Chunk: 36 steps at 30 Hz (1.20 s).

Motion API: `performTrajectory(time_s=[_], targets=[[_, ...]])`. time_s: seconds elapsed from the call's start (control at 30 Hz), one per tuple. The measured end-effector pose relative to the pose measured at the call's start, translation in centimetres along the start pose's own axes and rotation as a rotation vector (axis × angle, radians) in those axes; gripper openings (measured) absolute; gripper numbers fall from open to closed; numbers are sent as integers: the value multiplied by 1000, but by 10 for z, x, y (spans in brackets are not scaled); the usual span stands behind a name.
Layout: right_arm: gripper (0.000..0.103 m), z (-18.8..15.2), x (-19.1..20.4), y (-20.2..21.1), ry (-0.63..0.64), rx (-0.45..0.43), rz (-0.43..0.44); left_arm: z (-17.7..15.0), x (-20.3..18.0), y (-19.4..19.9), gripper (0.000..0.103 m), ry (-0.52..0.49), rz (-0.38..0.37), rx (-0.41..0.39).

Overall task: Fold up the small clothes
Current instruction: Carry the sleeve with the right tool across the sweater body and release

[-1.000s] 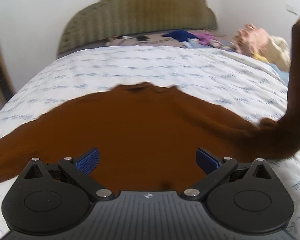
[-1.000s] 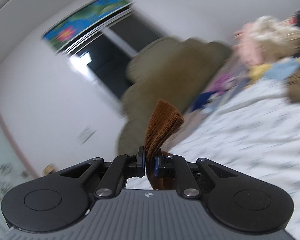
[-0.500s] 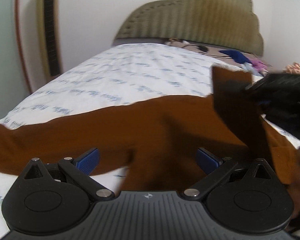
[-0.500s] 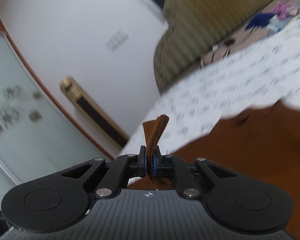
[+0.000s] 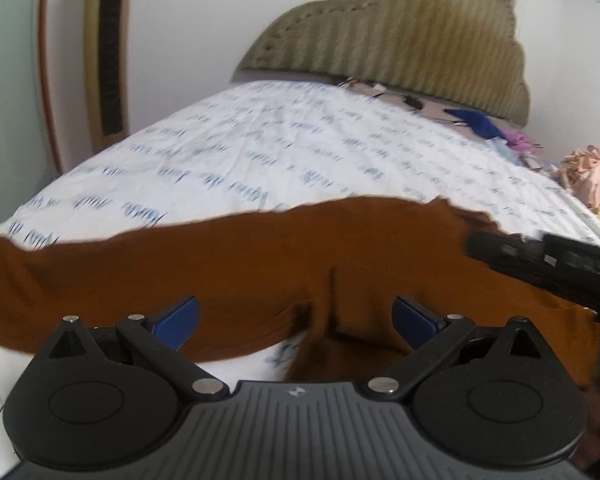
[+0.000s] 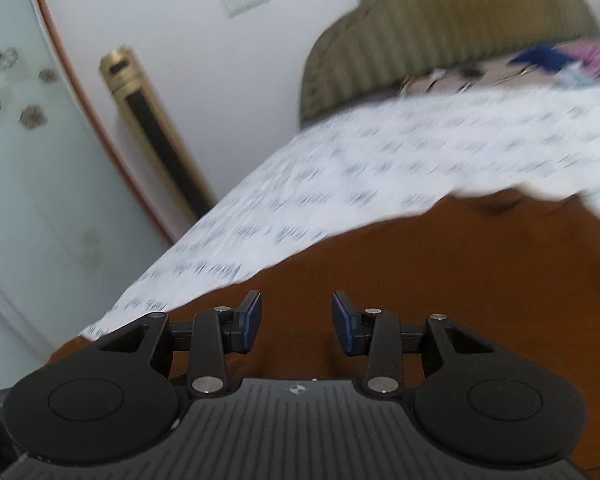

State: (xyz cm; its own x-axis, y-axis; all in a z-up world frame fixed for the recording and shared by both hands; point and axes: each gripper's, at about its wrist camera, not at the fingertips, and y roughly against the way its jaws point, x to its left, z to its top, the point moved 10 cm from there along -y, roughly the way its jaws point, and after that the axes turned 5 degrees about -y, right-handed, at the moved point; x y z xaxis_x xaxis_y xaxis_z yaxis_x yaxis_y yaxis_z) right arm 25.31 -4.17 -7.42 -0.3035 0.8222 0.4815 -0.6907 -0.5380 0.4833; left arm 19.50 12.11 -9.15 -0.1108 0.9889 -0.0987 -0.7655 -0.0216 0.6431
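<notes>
A padded headboard (image 5: pixel 400 40) is seen at the far end of the bed (image 5: pixel 300 152), with loose clothes (image 5: pixel 588 176) heaped at its right side. The brown garment (image 5: pixel 220 272) is spread flat on the printed sheet, its long axis running left to right. The left gripper (image 5: pixel 296 316) is held wide above it, nothing gripped. The right gripper (image 6: pixel 296 320), its jaws just opened partway, is poised empty over the cloth.

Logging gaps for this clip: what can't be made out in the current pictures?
- Brown garment: its near edge is hidden by the left gripper body in the left wrist view, so the fold's result is unclear.
- Same garment, right wrist view: cut off by the right and bottom edges, and by the right gripper.
- Clothes pile by the headboard: blurred, items unclear.
</notes>
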Motion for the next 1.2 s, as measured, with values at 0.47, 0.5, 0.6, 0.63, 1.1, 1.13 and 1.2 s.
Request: performTrajectory(time_s=[0.47, 0.5, 0.6, 0.63, 1.1, 1.13, 1.2], targets=[[42, 3, -251, 120, -424, -82, -347, 2, -106, -72, 103, -257, -30, 27], [42, -5, -267, 122, -454, -74, -378, -3, -104, -79, 103, -261, -10, 47], [37, -12, -276, 133, -514, -115, -308, -17, -93, -93, 103, -247, 13, 75], [39, -11, -270, 139, -488, -131, -306, -17, -90, -93, 103, -244, 12, 68], [32, -32, -212, 87, -363, 17, -228, -28, -75, -86, 103, -211, 22, 85], [32, -32, -211, 91, -385, 22, -225, -27, -73, -81, 103, -193, -2, 82], [37, -29, -201, 105, -360, 3, -219, -24, -69, -69, 103, -148, -65, 56]])
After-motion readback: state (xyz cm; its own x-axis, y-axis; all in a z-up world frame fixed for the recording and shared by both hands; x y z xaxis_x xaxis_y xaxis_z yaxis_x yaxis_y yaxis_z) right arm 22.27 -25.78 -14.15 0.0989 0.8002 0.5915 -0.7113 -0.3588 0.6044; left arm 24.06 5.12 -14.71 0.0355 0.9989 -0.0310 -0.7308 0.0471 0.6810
